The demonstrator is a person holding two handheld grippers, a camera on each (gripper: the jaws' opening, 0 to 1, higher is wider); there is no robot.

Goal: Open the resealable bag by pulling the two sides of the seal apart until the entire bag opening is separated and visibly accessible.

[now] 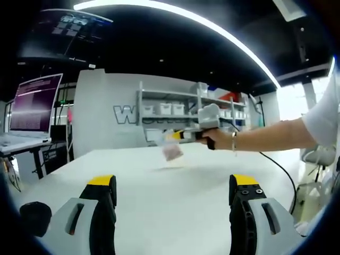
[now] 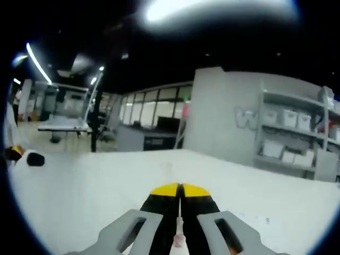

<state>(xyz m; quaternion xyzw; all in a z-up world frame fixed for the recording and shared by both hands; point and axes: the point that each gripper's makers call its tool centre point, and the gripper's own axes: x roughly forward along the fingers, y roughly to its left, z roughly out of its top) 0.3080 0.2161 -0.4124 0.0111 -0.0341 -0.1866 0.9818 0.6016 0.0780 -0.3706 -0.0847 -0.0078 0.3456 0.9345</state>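
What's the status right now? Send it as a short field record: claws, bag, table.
left claw: open, jaws wide apart, low over the table, holding nothing
right claw: shut on the bag, held out by a hand
bag: small, clear, hanging from the right claw above the table; blurred, seal state not readable
table: white
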